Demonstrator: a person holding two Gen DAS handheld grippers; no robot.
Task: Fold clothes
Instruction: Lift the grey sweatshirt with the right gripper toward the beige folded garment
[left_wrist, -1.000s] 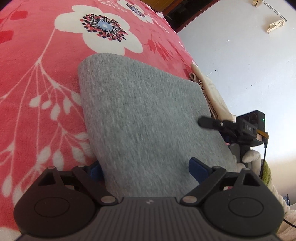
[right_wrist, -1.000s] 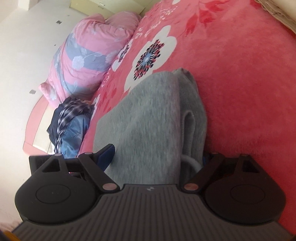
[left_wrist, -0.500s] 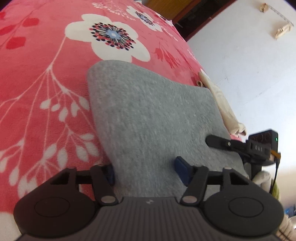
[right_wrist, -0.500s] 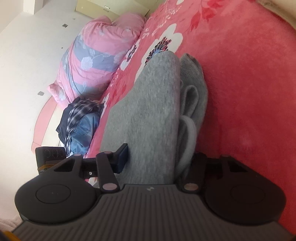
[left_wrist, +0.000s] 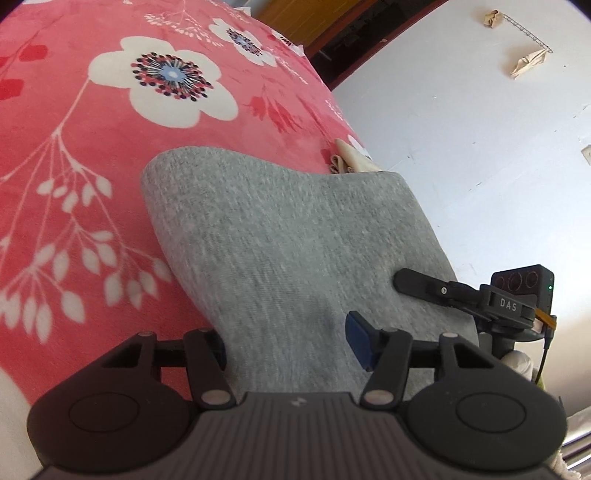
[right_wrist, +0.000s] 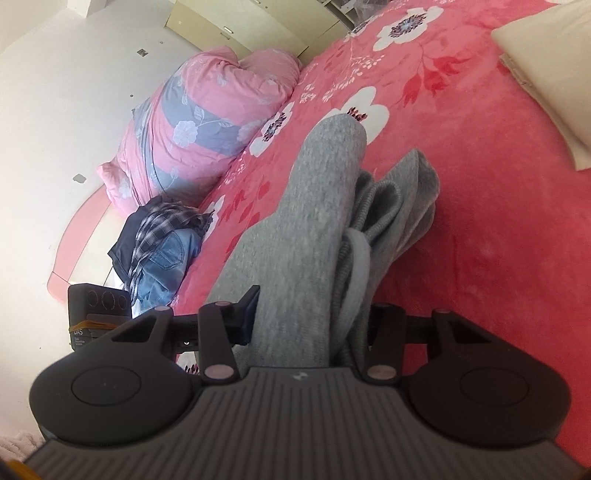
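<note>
Both views bright, daylight, soft and even, no hard shadows. White wall (left_wrist: 480, 155) in left view slightly blown out; pale floor (right_wrist: 55, 110) in right view washed near glare. Strong fisheye bend, dark vignette at corners, bed (left_wrist: 74, 166) edge curves heavily. Grey garment (left_wrist: 288, 251) shows motion blur, knit texture smeared, worst close to lens. Tool housing at bottom dark, underexposed, slightly soft. Faint shading under garment folds.

I count 1 grey garment (left_wrist: 295, 240) – pinched in both my claws, so 2 grippers: left (left_wrist: 291, 345), right (right_wrist: 312, 317). 1 red floral blanket (left_wrist: 74, 129), 1 pink duvet (right_wrist: 207, 122), 1 pile of denim & plaid clothes (right_wrist: 162, 247), 1 cream pillow (right_wrist: 554, 74).
</note>
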